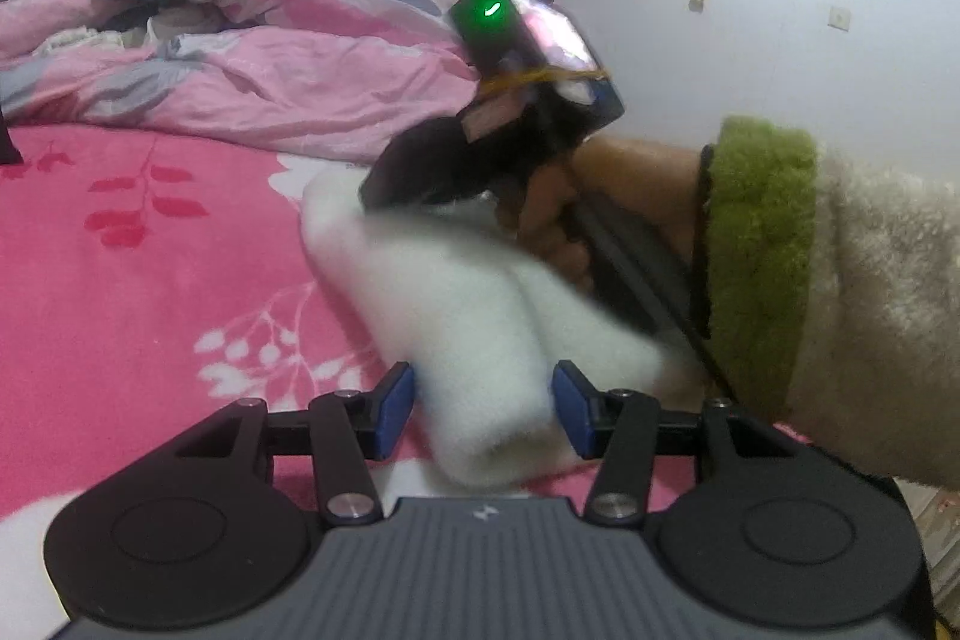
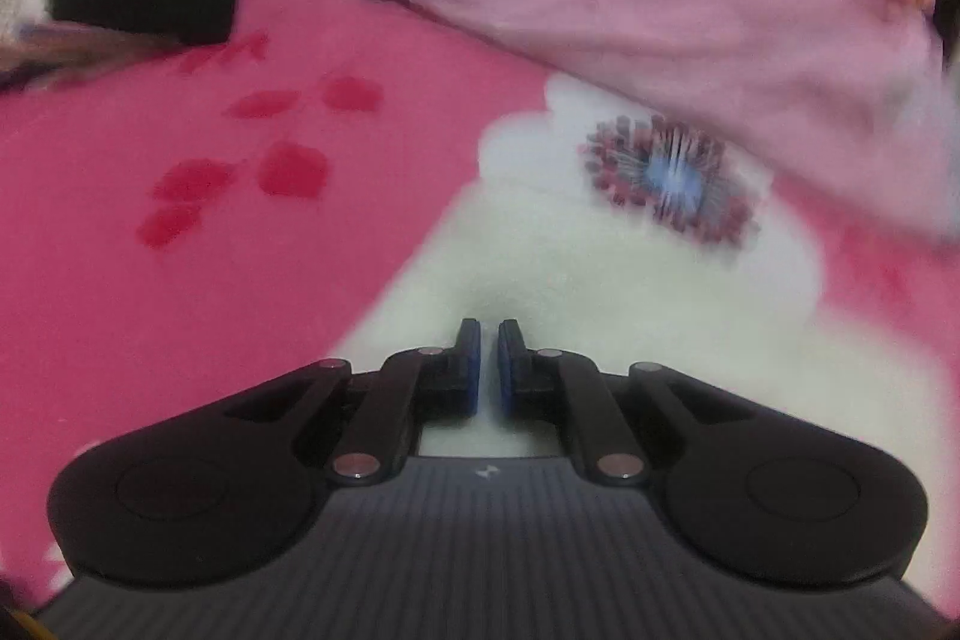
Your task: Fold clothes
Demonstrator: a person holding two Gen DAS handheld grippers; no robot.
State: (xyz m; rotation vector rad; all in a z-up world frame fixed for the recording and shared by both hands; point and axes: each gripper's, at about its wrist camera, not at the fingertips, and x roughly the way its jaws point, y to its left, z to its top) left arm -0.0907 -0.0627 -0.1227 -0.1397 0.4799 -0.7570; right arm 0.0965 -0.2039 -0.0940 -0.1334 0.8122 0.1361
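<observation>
Garment (image 1: 480,316), white and fleecy, lies on pink bed (image 1: 150,280) just below crumpled duvet (image 1: 300,88), already doubled into a thick roll. Left gripper (image 1: 483,415) half-wide, roll between its pads, contact unclear. Right gripper (image 2: 489,364) nearly closed, grip unclear. Final tidying probably remains.

Open pink sheet (image 1: 120,292) is seen to the left, so room is left there. The far side is blocked by a heaped pink blanket (image 1: 288,88). The right side is filled by a fuzzy sleeve (image 1: 840,292).
</observation>
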